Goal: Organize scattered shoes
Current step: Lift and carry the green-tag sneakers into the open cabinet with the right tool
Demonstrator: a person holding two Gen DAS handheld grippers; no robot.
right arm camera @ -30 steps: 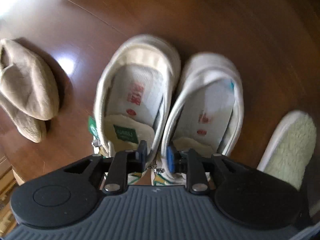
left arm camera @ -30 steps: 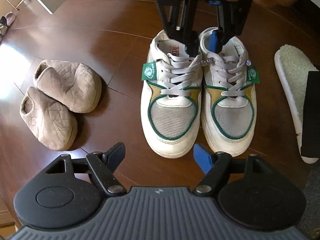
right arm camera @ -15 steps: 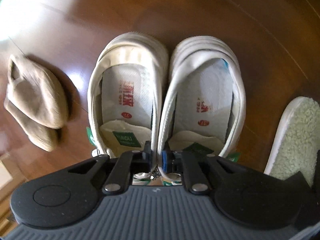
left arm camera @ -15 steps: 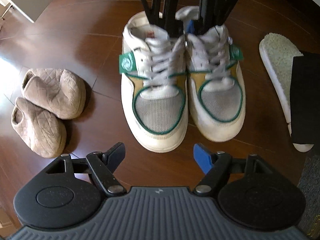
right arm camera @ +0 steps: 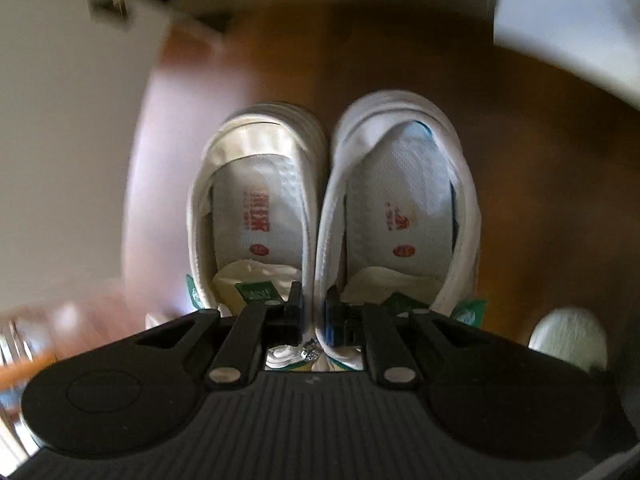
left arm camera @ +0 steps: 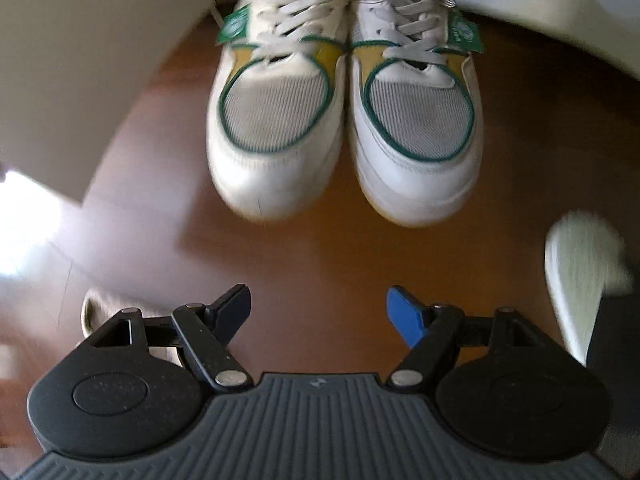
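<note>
- Right now the right gripper [right arm camera: 314, 314] has its jaws pinched nearly together on the two inner collar walls of the pair of white sneakers [right arm camera: 332, 216], one finger inside each shoe's opening.
- Seen from the right wrist, both insoles face the camera with red print on them, and green tags sit at the near end of each opening.
- From the left wrist, the sneakers [left arm camera: 344, 92] hang in the far middle of the frame, side by side and touching along their inner edges, toes toward the camera; they look to be clear of the brown wooden floor [left arm camera: 320, 256], though blur makes this hard to confirm.
- Each shoe shows a grey mesh toe outlined in green, yellow panels, white laces and a green tag on its outer side.
- Meanwhile the left gripper [left arm camera: 318, 310] stands wide open with nothing between its fingers, one black and one blue, well short of the sneakers.
- A fleece-lined slipper [left arm camera: 580, 272] lies at the near right, blurred.
- A beige quilted slipper [left arm camera: 100, 308] peeks out at the near left, mostly hidden behind the left gripper's body.
- A pale panel [left arm camera: 88, 64] fills the far left.
</note>
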